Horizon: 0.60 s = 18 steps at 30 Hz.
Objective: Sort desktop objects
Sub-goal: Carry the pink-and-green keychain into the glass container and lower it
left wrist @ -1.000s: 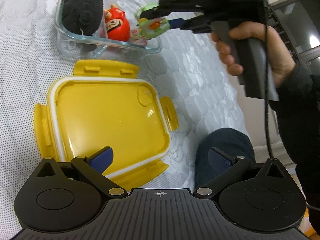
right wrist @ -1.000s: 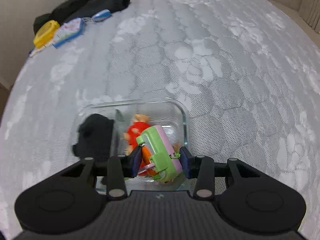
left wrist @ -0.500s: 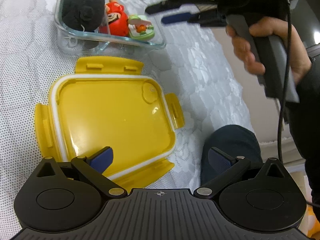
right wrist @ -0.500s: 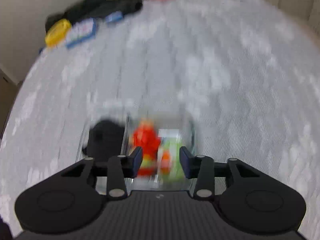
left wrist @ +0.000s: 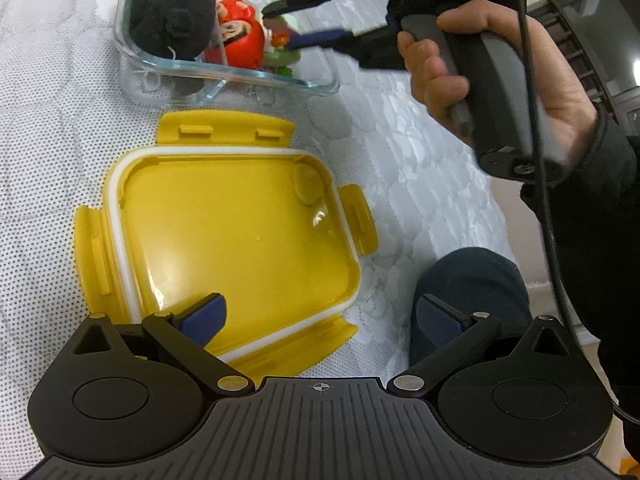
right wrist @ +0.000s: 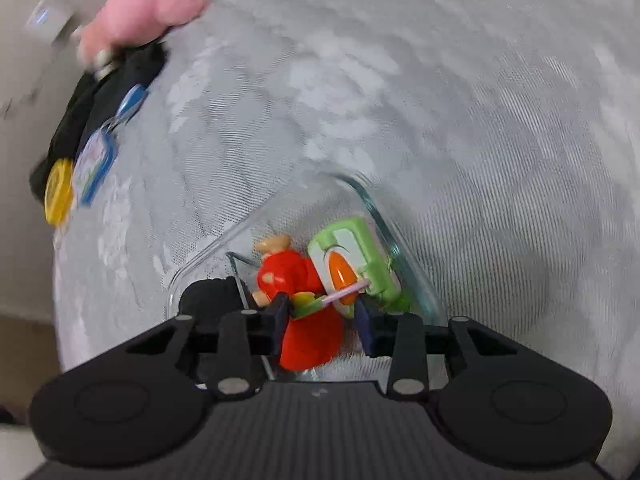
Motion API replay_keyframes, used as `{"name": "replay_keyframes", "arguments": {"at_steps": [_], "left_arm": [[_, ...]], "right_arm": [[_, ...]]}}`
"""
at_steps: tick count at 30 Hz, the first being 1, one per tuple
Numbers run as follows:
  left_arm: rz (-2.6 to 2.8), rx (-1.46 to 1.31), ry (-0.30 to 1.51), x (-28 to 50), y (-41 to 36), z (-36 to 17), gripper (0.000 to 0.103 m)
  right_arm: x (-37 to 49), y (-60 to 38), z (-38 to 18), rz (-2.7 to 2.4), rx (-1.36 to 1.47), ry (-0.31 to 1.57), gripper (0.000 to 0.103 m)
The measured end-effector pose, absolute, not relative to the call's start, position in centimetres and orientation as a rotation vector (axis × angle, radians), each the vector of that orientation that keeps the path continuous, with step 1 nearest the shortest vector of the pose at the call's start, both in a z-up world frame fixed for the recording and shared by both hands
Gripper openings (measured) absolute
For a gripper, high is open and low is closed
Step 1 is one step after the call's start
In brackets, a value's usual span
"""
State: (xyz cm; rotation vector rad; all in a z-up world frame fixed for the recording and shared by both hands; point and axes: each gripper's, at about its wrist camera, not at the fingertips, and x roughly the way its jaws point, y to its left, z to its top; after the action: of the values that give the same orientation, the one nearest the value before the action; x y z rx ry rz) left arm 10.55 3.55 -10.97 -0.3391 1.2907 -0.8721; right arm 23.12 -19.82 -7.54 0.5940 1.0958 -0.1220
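— Since a second ago the green toy point(right wrist: 352, 262) has left the right gripper point(right wrist: 323, 322): it was clamped between the pads then, and it now lies in the glass container point(left wrist: 320, 84), against the wall at the red figure's far side.

— And that claw?

— Its jaws stand apart with nothing between them, poised over the container with the tips above the red figure point(right wrist: 298, 280) and the green toy. From the left wrist view, the right hand point(left wrist: 480, 76) has swung closer, and the tips point down at the toys.

— What else sits in the container?

— A black plush point(left wrist: 172, 8) in the compartment beyond the glass divider; the red figure and green toy share the other one, touching.

— The lid?

— The yellow lid point(left wrist: 224, 232) lies upside down on the white patterned cloth point(left wrist: 48, 128), just beside the container, as before.

— The left claw?

— The left gripper point(left wrist: 320, 316) hangs wide open and empty, one pad over the lid's near corner, unchanged.

— Anything farther out?

— A pink plush point(right wrist: 140, 8), dark cloth point(right wrist: 108, 92) and small tags point(right wrist: 96, 164) lie at the far edge, well apart.
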Motion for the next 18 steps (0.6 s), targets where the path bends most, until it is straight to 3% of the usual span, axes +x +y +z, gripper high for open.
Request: {"name": "replay_keyframes", "arguments": {"at_steps": [7,12,13,16,18], "left_arm": [[-0.868,-0.325,1.287,10.4,3.5,-10.8,0.103],[-0.878,-0.327,1.276,10.4,3.5,-10.6,0.103],[-0.879,-0.323,1.276,10.4,3.5,-10.6,0.103],[-0.875,-0.318,1.278,10.3,3.5,-10.6,0.103],[-0.869,-0.321,1.279,10.4,3.6,-10.7,0.103]], "right_arm": [[23.2,-16.8,-5.7,-0.070,0.242,1.113,0.036],[22.1,-16.5,-2.1,-0.025,0.020,0.970,0.050],[22.3,-16.8,-1.8,-0.019,0.030,0.964,0.048],[23.6,-18.0,-3.1,-0.028,0.164,1.058,0.018],[24.0,-18.3,-4.4,-0.047,0.207,1.092,0.018]]}}
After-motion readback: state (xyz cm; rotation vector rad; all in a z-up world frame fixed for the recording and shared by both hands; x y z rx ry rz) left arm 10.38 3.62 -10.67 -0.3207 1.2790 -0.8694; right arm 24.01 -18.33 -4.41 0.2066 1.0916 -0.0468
